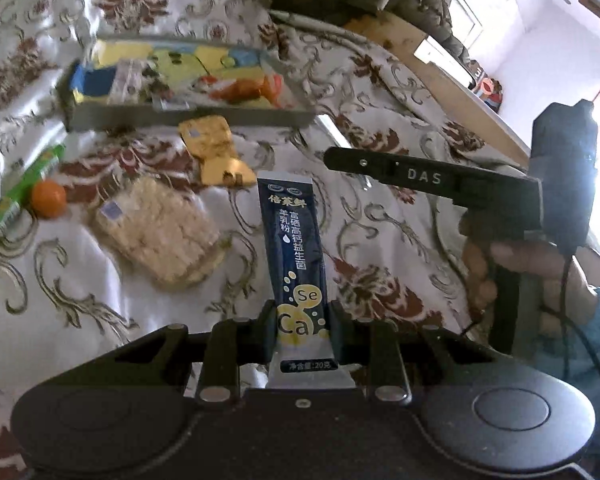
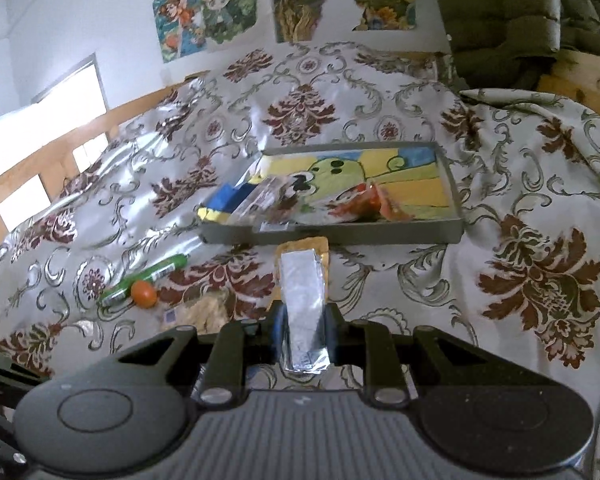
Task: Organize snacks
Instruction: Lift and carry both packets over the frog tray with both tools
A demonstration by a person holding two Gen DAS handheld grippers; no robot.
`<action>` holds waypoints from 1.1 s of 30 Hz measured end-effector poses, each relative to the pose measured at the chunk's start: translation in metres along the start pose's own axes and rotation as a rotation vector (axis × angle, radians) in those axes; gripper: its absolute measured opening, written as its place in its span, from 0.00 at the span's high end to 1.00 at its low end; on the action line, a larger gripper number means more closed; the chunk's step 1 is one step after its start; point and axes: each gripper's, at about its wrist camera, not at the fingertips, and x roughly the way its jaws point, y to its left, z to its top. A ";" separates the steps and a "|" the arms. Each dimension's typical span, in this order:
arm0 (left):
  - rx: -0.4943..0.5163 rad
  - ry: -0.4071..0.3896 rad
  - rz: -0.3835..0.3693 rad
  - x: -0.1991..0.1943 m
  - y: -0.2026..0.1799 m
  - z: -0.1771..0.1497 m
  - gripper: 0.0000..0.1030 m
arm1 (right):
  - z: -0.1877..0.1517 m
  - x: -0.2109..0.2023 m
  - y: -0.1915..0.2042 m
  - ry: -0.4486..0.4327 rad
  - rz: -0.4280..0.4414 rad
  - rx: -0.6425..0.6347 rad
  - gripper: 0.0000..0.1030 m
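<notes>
My left gripper (image 1: 303, 330) is shut on a dark blue stick sachet (image 1: 291, 248) that stands up above the patterned cloth. In the right wrist view, my right gripper (image 2: 303, 326) is shut on a silver foil sachet (image 2: 302, 292). Ahead lies a grey tray (image 1: 188, 118) (image 2: 454, 194) with a cartoon lining, holding several snack packets. On the cloth in front of the tray lie a gold packet (image 1: 216, 150) (image 2: 322, 246), a clear pack of pale biscuits (image 1: 160, 232) (image 2: 208, 310), an orange ball (image 1: 49, 199) (image 2: 144, 293) and a green tube (image 1: 28, 188) (image 2: 148, 278).
A floral cloth (image 2: 520, 280) covers the surface, with a wooden edge (image 1: 460, 92) along its side. The right hand-held tool (image 1: 432, 178) and the person's hand (image 1: 540, 264) show at the right of the left wrist view. Cartoon posters (image 2: 208, 8) hang on the wall, with green cushions (image 2: 512, 8) behind.
</notes>
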 end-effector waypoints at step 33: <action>-0.101 -0.429 0.263 0.063 0.078 0.167 0.73 | 0.061 0.090 -0.007 -0.204 -0.006 0.030 0.77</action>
